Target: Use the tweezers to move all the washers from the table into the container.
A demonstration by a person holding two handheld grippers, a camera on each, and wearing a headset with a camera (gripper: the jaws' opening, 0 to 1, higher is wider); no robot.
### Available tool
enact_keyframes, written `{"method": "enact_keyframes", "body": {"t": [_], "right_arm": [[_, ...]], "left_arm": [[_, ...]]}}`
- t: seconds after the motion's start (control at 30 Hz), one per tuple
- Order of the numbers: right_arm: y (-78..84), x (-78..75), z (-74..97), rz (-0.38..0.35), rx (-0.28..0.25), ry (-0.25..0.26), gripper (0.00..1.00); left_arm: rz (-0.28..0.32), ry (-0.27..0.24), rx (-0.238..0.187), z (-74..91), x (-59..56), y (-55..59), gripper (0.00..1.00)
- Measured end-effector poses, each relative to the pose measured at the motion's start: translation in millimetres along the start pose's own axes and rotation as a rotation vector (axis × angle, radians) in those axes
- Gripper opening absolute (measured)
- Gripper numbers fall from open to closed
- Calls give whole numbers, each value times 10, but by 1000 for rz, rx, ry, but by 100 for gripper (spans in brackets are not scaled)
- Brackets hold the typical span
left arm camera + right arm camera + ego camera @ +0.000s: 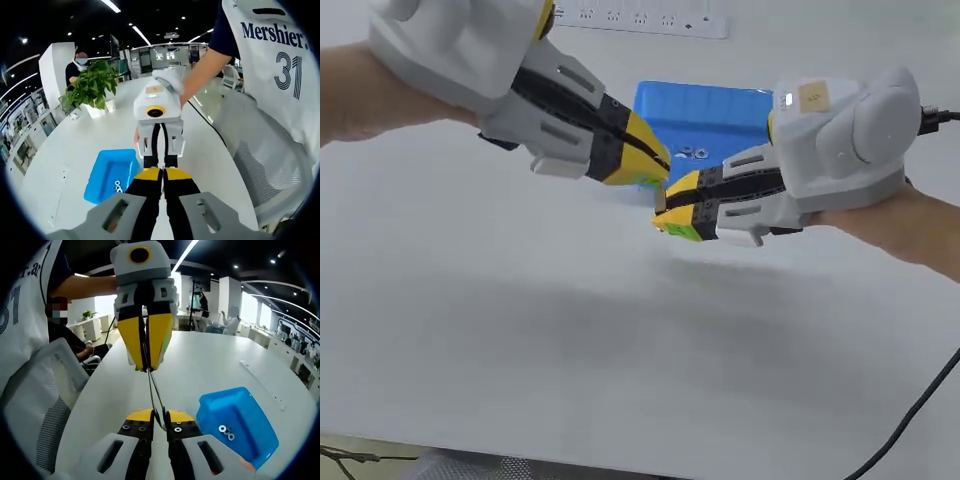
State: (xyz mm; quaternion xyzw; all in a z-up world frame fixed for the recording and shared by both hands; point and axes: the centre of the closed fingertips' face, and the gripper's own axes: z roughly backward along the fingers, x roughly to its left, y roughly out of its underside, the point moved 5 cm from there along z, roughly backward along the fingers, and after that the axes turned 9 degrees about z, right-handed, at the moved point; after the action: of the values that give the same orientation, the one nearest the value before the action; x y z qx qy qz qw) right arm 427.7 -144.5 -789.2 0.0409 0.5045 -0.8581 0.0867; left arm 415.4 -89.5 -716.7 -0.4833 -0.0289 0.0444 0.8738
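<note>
In the head view the left gripper (658, 165) and right gripper (665, 215) meet tip to tip above the white table (570, 330), just before the blue container (720, 105) that holds the washers (692, 153). The left gripper view shows its jaws pressed narrow, container at lower left. In the right gripper view the thin tweezers (152, 392) run from the left gripper's closed jaws into its own narrow jaws, washers in the container at right

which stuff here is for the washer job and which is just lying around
For the job: tweezers, washers, blue container, left gripper, right gripper.
Lying about: potted plant, power strip, mesh chair.
</note>
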Motion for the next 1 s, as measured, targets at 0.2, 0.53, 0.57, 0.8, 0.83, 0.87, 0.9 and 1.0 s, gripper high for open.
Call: {"method": "enact_keyframes", "body": {"t": [0.2, 0.53, 0.57, 0.8, 0.83, 0.87, 0.9, 1.0], "right_arm": [[-149, -173, 117, 14, -28, 55, 10], [-275, -390, 245, 49, -29, 85, 10], [-279, -408, 253, 53, -29, 87, 10], [-296, -640, 322, 69, -27, 114, 10], [-292, -668, 327, 71, -26, 116, 10], [-283, -706, 333, 73, -24, 118, 10], [-273, -731, 336, 73, -23, 120, 10], [-227, -798, 332, 73, -16, 123, 10]], "left_arm": [[-54, -12, -6, 92, 128, -211, 5], [-111, -7, -4, 148, 297, -407, 5], [-116, -5, -4, 149, 323, -425, 5], [-146, -11, -12, 141, 516, -513, 5], [-149, -12, -13, 134, 540, -519, 5], [-151, -12, -14, 123, 572, -524, 5], [-153, -12, -16, 114, 595, -525, 5], [-156, -17, -18, 79, 666, -505, 5]]}}
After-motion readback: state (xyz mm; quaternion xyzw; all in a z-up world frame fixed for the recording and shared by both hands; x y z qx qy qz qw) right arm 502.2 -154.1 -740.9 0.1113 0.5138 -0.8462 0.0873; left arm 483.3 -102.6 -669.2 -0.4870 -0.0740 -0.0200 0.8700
